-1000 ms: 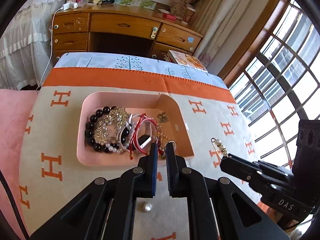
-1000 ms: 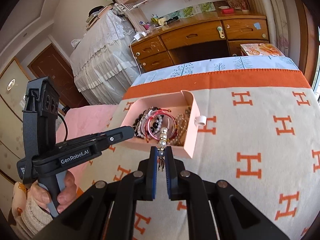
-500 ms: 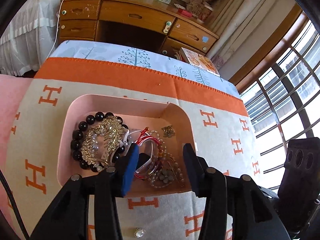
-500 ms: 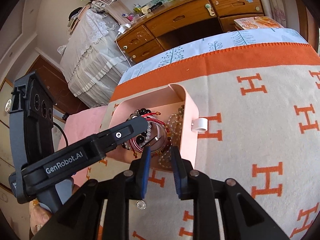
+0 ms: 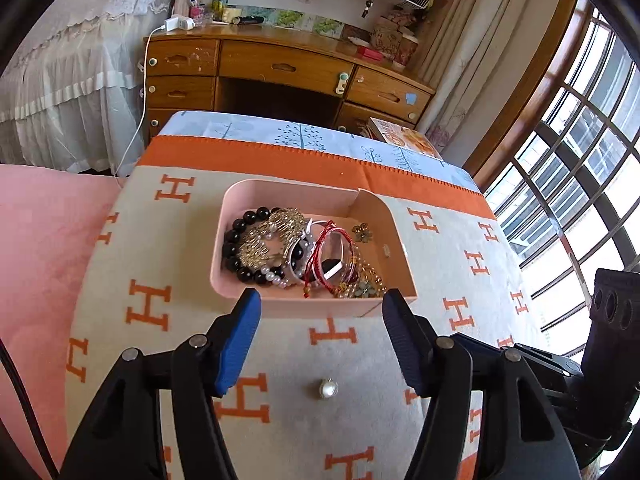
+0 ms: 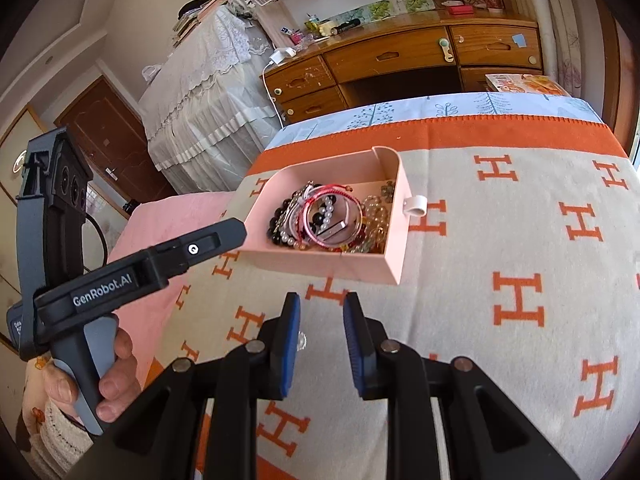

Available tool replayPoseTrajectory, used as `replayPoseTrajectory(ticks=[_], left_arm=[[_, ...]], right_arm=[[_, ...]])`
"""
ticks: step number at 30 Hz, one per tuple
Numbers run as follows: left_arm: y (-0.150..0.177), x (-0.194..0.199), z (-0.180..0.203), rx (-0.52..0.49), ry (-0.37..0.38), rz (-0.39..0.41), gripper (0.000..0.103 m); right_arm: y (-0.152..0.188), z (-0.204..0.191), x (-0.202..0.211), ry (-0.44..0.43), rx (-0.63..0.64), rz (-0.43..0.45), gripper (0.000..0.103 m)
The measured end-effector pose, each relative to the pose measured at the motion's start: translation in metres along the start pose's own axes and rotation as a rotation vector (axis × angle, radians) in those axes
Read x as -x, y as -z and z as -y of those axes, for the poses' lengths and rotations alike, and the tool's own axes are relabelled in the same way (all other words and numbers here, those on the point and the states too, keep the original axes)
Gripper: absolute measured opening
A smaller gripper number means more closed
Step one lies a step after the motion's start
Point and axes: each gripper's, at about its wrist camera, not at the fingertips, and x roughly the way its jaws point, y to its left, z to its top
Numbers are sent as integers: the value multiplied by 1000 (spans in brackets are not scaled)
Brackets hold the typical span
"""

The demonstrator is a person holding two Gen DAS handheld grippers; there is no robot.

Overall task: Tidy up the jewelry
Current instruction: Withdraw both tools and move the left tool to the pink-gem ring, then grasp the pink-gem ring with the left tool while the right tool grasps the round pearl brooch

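A pink tray [image 5: 288, 186] sits on the H-patterned blanket, holding a heap of jewelry [image 5: 296, 252]: a black bead bracelet [image 5: 240, 248], pearls, a gold piece and red cord bracelets [image 5: 332, 248]. My left gripper [image 5: 320, 298] hovers just before the tray's near wall. Its jaws are opening, with nothing between them. A small pearl piece [image 5: 328, 388] lies on the blanket below it. In the right wrist view, the right gripper [image 6: 321, 312] stands open and empty short of the tray [image 6: 320, 266]. The pearl piece [image 6: 302, 340] peeks out behind its left finger. A hand [image 6: 108, 384] holds the left gripper [image 6: 200, 248].
The blanket [image 5: 460, 280] covers a bed, with a pink cover [image 5: 44, 260] to its left. A wooden desk [image 5: 280, 68] stands beyond the far end, with a magazine [image 5: 404, 140] beside it. Windows [image 5: 580, 160] line the right. A white loop handle [image 6: 416, 205] sticks out of the tray's side.
My right gripper let go of a beaded piece over the tray, opened a little and drew back. My left gripper went from shut to wide and pulled back from the tray.
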Motion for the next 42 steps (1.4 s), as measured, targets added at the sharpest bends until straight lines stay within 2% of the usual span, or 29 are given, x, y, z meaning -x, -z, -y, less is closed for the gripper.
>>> replayPoseTrajectory(ticks=[6,12,18,27,32,37,39,42], left_arm=[[49,41,-9,-25,-103,65,68],[102,55,-17,27,-140,46,69],[142,40,-24,100,-174,0,69],[164,7,-2,50,-201,-85,69],[164,2,7,15,-249,-75,55],[164,0,13,-25,-303,-83,50],[164,0,17,-43,-292,-85,38],[163,-1,22,-68,-284,-88,28]], right_arm=[[36,-17,10,29,48,2,23],[66,-29,14,53,70,15,23],[84,-34,15,93,94,42,23],[96,-15,8,96,59,11,23],[98,-10,5,84,51,4,23],[100,-7,-1,72,50,-7,23],[101,-6,-2,67,46,-10,23],[101,-3,-5,61,41,-16,23]])
